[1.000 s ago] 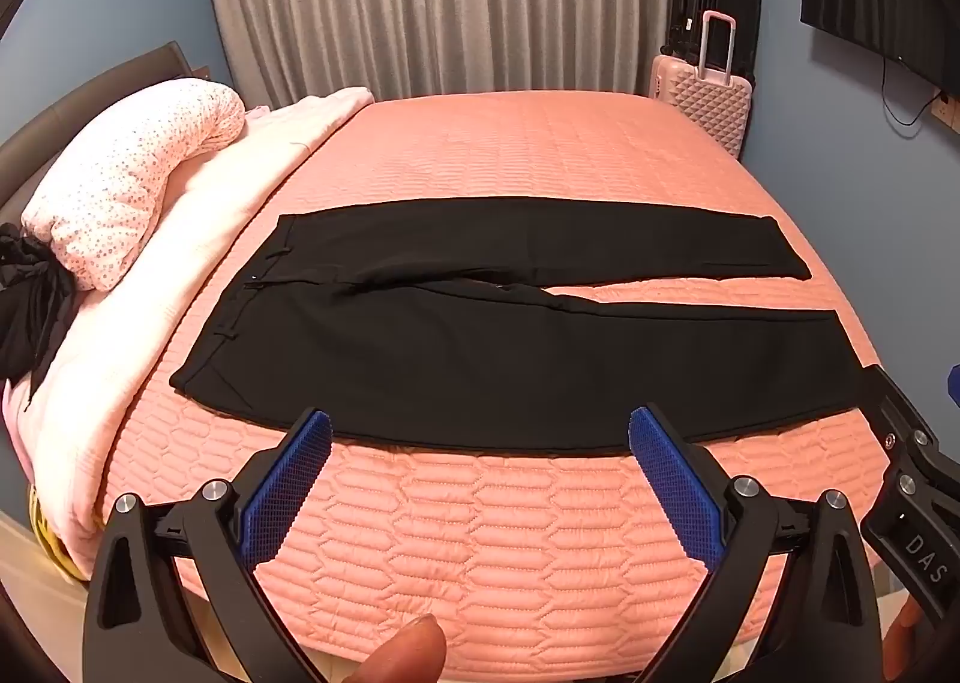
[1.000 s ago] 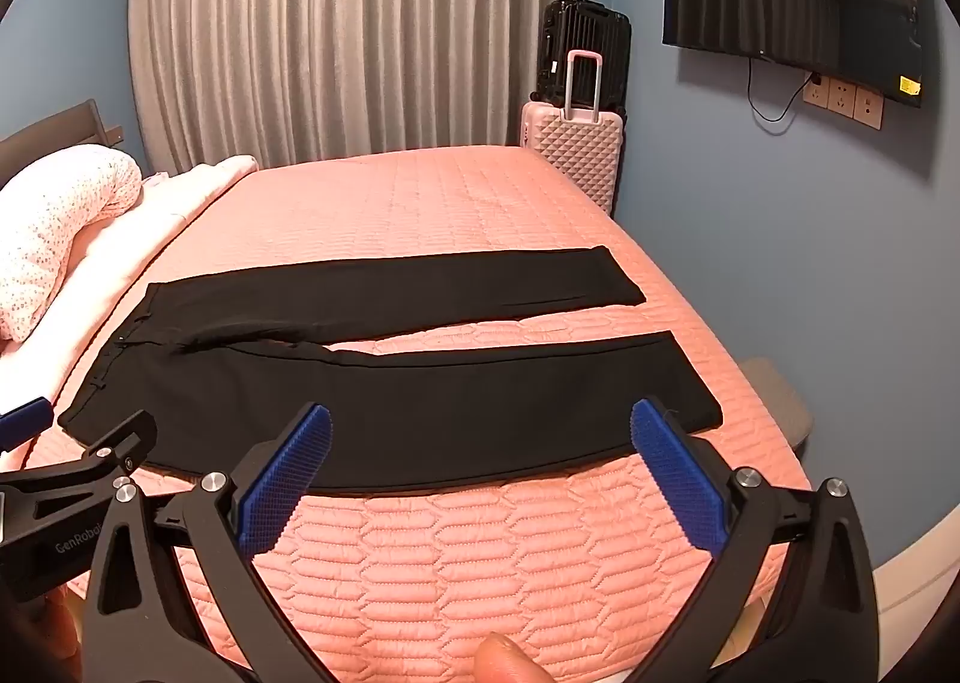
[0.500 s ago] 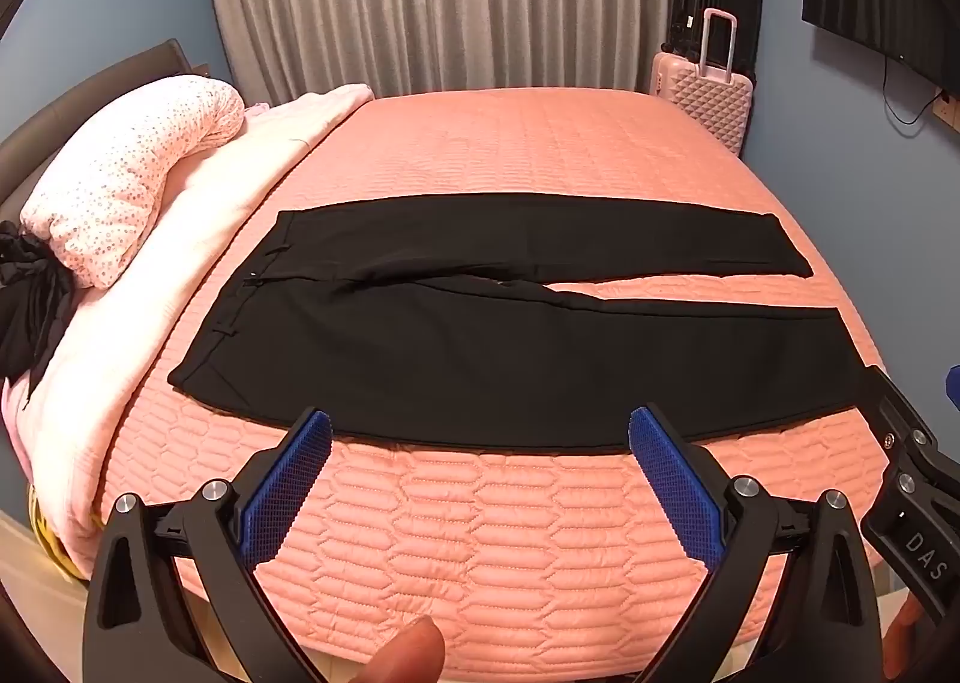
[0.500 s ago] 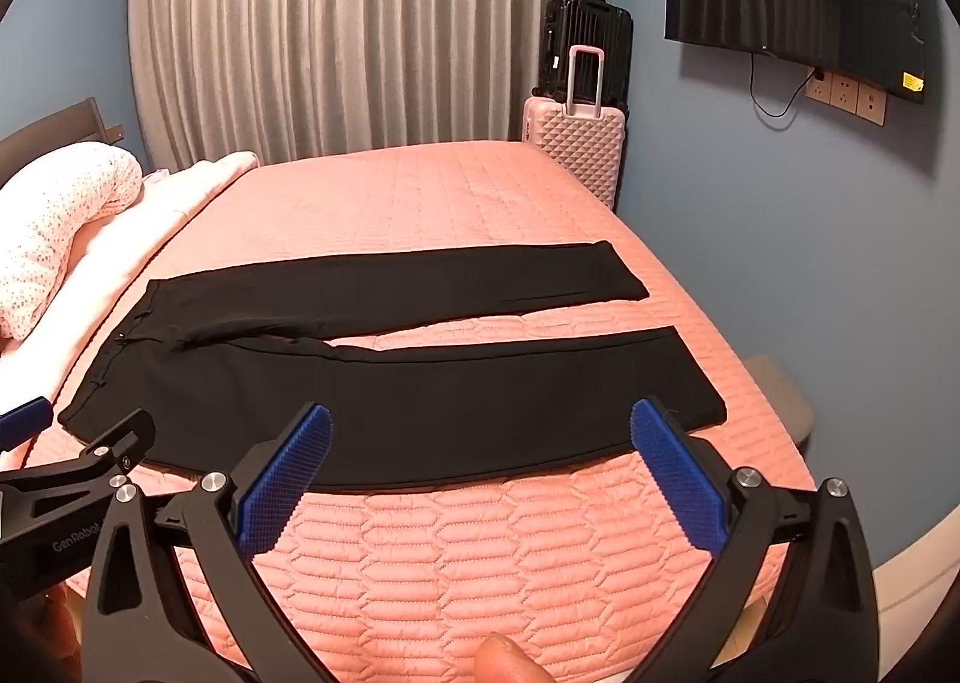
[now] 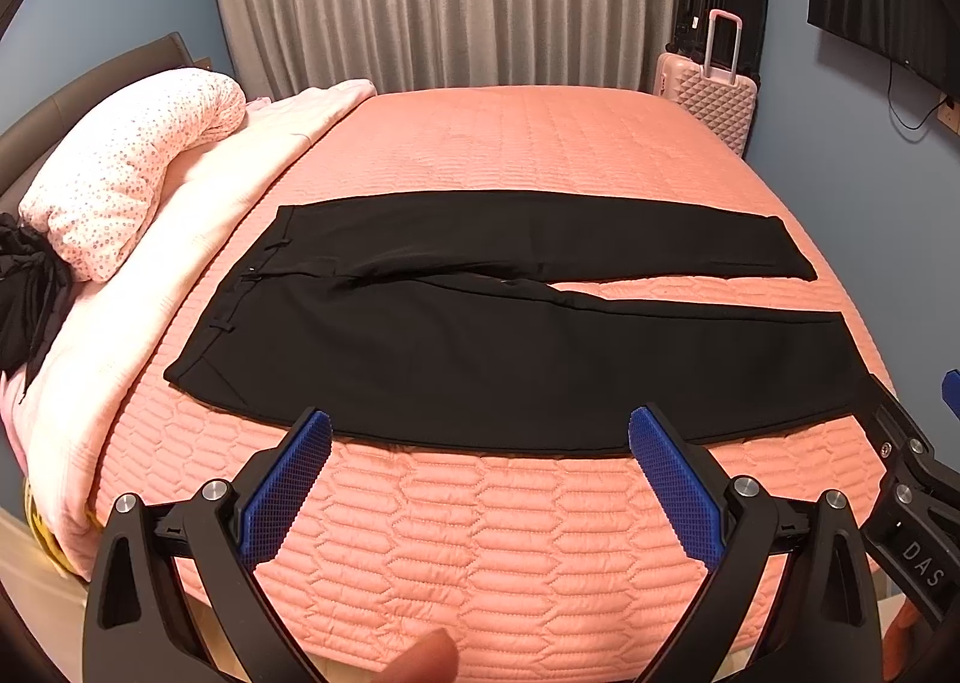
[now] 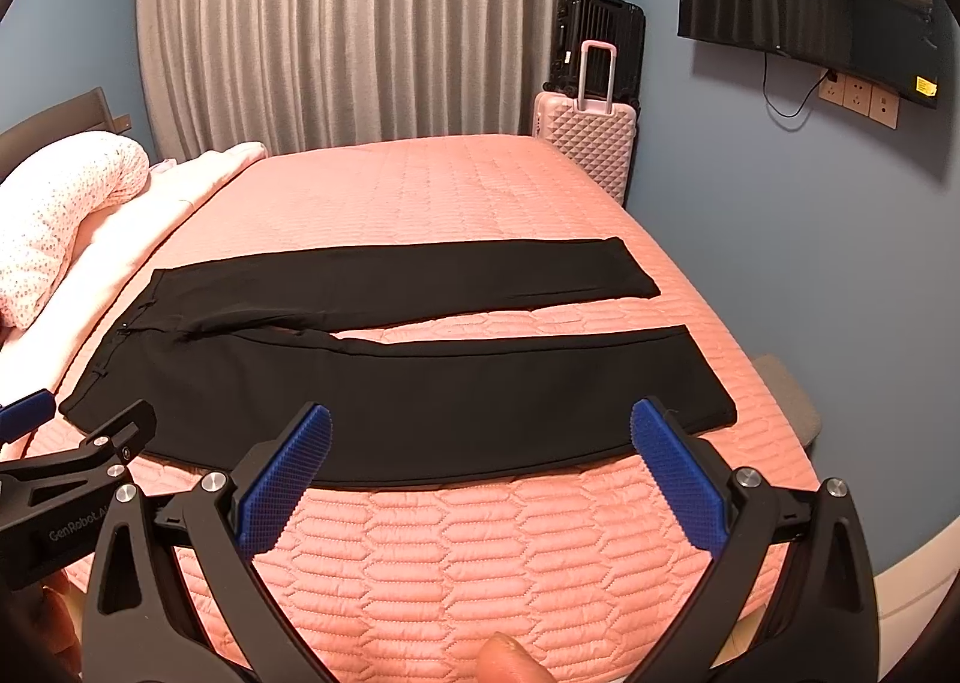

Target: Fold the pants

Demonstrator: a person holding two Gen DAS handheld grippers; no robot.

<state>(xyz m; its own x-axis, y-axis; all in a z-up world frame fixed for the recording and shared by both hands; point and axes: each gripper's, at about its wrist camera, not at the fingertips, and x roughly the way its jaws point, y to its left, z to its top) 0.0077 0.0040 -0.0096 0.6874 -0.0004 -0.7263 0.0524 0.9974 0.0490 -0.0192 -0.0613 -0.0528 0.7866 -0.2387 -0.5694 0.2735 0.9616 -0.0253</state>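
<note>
On the left, a speckled pale pink pillow (image 5: 126,173) and a cream blanket (image 5: 198,221) lie along the head of the bed with the salmon quilted cover (image 5: 480,527). The flat black fabric pants (image 5: 480,347) lie across it, their long axis running left to right: waistband left, 2 legs splayed slightly apart to the right. They are ahead of both tools, just past the near bed edge. The left tool (image 5: 480,479) has its blue ribbed pads wide apart and empty, nearer the waistband; the right tool (image 6: 480,479), equally spread and empty, is nearer the cuffs. The cloth looks thin, matte and limp, so a pinched hem should lift easily but sag.
</note>
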